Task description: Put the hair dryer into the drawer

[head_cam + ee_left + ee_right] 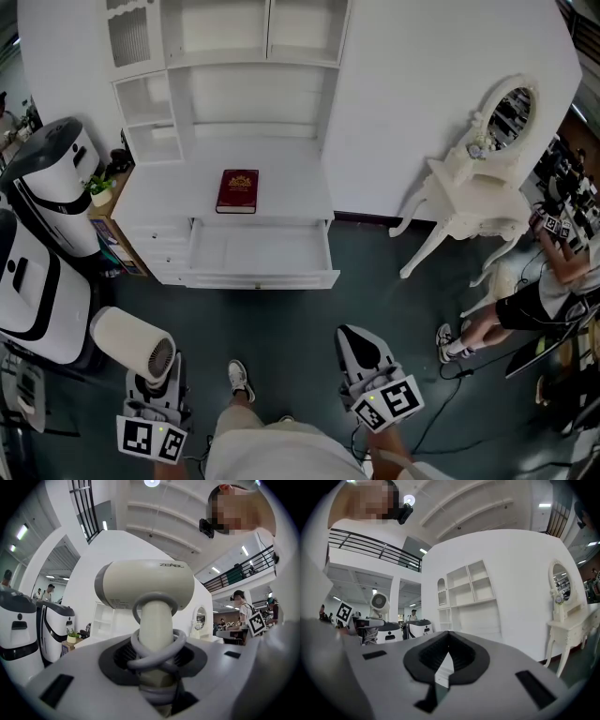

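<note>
Carrying stage: left tool clamped on the handle of the dryer, cord wound round it, well apart from the open drawer. Right tool jaws together, empty. Next, by judgement: advance, lower the dryer into the drawer, release.

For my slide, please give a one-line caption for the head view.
Left claw holds the hair dryer before the open drawer; right claw empty.
</note>
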A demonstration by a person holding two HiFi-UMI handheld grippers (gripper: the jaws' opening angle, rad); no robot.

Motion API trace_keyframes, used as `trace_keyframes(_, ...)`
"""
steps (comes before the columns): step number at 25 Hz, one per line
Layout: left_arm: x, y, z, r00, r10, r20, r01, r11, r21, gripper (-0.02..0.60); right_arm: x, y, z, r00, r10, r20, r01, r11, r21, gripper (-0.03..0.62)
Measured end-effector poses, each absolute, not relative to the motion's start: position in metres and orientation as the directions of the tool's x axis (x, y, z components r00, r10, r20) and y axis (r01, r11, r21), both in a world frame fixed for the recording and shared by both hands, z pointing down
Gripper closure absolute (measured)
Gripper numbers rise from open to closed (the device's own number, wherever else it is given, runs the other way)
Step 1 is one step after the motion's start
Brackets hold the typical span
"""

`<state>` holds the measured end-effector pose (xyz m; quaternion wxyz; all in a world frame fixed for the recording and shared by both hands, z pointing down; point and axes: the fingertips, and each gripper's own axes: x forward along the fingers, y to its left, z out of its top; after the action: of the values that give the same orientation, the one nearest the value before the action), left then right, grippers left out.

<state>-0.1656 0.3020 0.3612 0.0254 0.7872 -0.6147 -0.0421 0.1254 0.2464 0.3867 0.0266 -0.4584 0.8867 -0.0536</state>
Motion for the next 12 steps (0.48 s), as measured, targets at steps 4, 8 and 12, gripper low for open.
trace_keyframes(4, -0.169, 0.259, 0.373, 0.275, -0.961, -0.02, -0.955, -0.276, 0.105, 0.407, 0.123, 0.214, 0.399, -0.552, -0.833, 0.03, -0.829, 0.544, -0.13, 0.586)
trace_keyframes(8, -0.179, 0.204, 0.373, 0.311, -0.95, -0.021, -0.946, -0.311, 0.095, 0.407, 0.111, 0.166, 0.398, -0.53, -0.847, 0.037, -0.843, 0.522, -0.125, 0.586)
trace_keyframes(12, -0.201, 0.137, 0.371, 0.346, -0.938, -0.017, -0.933, -0.346, 0.103, 0.407, 0.082, 0.105, 0.389, -0.517, -0.855, 0.046, -0.853, 0.509, -0.116, 0.586)
